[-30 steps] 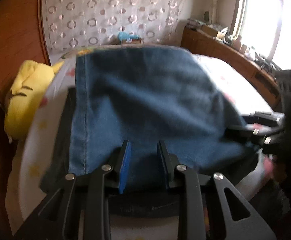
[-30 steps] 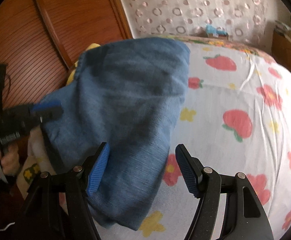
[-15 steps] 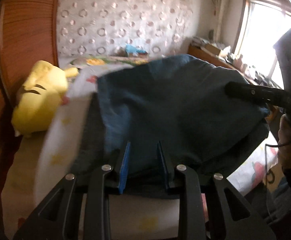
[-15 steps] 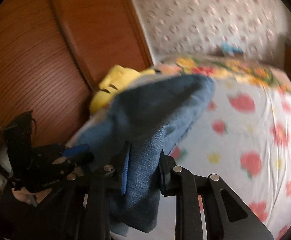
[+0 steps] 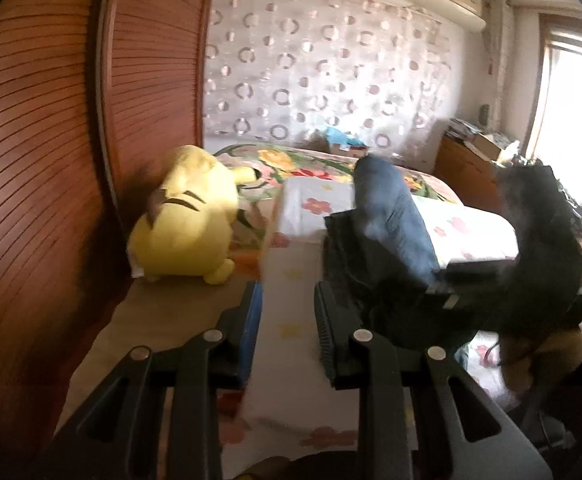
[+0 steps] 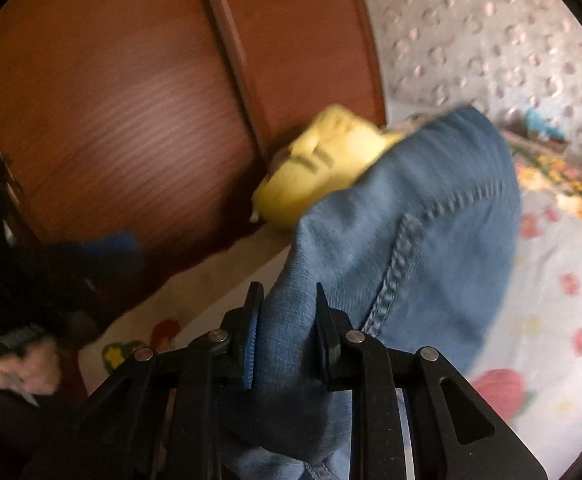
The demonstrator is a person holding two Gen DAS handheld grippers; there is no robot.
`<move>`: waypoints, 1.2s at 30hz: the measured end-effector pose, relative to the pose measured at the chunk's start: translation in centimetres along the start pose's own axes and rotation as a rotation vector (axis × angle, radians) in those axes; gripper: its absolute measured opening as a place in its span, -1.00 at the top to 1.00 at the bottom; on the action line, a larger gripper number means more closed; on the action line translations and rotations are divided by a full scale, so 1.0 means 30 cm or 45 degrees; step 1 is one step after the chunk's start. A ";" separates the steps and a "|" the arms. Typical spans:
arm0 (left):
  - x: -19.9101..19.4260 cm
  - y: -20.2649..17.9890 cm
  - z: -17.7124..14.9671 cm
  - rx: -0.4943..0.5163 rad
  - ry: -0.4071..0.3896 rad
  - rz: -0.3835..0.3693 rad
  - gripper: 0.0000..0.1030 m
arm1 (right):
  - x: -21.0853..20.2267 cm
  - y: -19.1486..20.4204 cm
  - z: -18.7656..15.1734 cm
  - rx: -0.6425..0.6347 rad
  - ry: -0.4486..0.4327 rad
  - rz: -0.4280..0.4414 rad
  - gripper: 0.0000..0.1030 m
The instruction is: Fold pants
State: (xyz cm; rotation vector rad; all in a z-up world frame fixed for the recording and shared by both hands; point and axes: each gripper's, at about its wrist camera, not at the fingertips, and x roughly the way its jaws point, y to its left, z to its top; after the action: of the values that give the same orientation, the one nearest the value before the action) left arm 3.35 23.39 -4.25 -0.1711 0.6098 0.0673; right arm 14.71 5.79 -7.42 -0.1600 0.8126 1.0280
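Right tongs (image 6: 285,328): closed on a thick bunch of denim, the blue pad on the left side and the black finger on the right pressing into the cloth.
Left tongs (image 5: 287,324): fingers a little apart with nothing between them; only the bed sheet shows through the gap.
Jeans (image 6: 407,240): held up off the bed by the right tongs, a stitched seam curving across the near face; the cloth bulges upward and hangs down below the fingers. In the left view the jeans (image 5: 391,220) rise as a dark blue hump to the right of the left tongs, apart from them.
Right tongs seen from the left (image 5: 463,280): dark and blurred, at the low right end of the jeans; the grip itself is hard to make out there.
Left tongs seen from the right (image 6: 107,252): blurred blue pad at the left edge, well apart from the jeans.
Bed (image 5: 475,224): white sheet with flowers and strawberries, below the jeans.
Plush (image 5: 187,224): yellow, on the bed's left side, against the wardrobe; behind the jeans in the right view.
Wardrobe (image 5: 51,140): brown slatted wood, left of the bed.
Curtain (image 5: 331,72): pale with ring pattern, behind the bed.
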 end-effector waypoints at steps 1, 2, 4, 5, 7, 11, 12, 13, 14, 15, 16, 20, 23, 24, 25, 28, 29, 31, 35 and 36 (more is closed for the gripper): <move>0.004 0.011 0.001 -0.007 0.001 0.004 0.51 | 0.045 0.000 -0.015 0.005 0.039 0.014 0.60; 0.010 0.016 0.001 -0.012 0.003 0.007 0.51 | 0.083 -0.009 -0.029 0.025 0.072 0.024 0.60; 0.019 0.023 0.000 -0.017 0.004 0.006 0.51 | 0.108 -0.016 -0.047 0.043 0.088 0.034 0.53; 0.028 0.020 0.004 -0.020 0.004 0.001 0.51 | 0.101 -0.019 -0.043 0.044 0.079 0.034 0.48; 0.036 0.000 0.015 -0.021 0.005 -0.008 0.51 | 0.061 -0.022 -0.030 0.039 0.065 0.047 -0.10; 0.062 -0.047 0.039 -0.009 0.010 -0.047 0.50 | -0.080 -0.041 0.004 -0.005 -0.032 -0.020 -0.31; 0.072 -0.064 0.045 0.002 0.012 -0.061 0.51 | -0.107 -0.059 0.017 -0.008 -0.048 -0.031 -0.31; 0.082 -0.082 0.049 0.010 0.015 -0.074 0.51 | -0.142 -0.088 0.032 -0.010 -0.071 -0.062 -0.32; 0.101 -0.100 0.052 0.015 0.024 -0.094 0.51 | -0.163 -0.113 0.044 -0.015 -0.083 -0.092 -0.32; 0.116 -0.116 0.054 0.016 0.035 -0.112 0.51 | -0.170 -0.140 0.053 -0.021 -0.092 -0.128 -0.34; 0.137 -0.134 0.054 0.014 0.051 -0.138 0.50 | -0.175 -0.177 0.062 -0.023 -0.095 -0.165 -0.38; 0.215 -0.185 0.049 -0.001 0.120 -0.198 0.50 | -0.114 -0.344 0.092 0.023 -0.044 -0.253 -0.41; 0.262 -0.215 0.037 0.026 0.167 -0.179 0.50 | -0.055 -0.428 0.098 0.052 0.004 -0.248 -0.41; 0.276 -0.218 0.030 0.025 0.186 -0.164 0.50 | -0.044 -0.447 0.095 0.050 0.016 -0.243 -0.41; 0.290 -0.214 0.022 0.022 0.204 -0.150 0.50 | -0.018 -0.463 0.099 0.052 0.029 -0.240 -0.42; 0.342 -0.191 -0.018 0.002 0.283 -0.112 0.44 | 0.048 -0.517 0.088 0.096 0.076 -0.170 -0.50; 0.356 -0.186 -0.030 -0.002 0.306 -0.108 0.41 | 0.067 -0.525 0.089 0.103 0.090 -0.155 -0.52; 0.374 -0.177 -0.050 -0.019 0.322 -0.107 0.35 | 0.104 -0.540 0.083 0.110 0.120 -0.126 -0.57; 0.376 -0.168 -0.070 -0.066 0.301 -0.119 0.28 | 0.150 -0.563 0.064 0.161 0.166 -0.021 -0.57; 0.378 -0.163 -0.076 -0.073 0.299 -0.122 0.25 | 0.158 -0.568 0.061 0.171 0.174 -0.004 -0.57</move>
State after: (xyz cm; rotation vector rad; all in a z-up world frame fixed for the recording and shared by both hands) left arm 11.90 18.31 -11.91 -0.2662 0.8332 -0.0285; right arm 30.70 0.89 -13.45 -0.1175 1.0029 0.9636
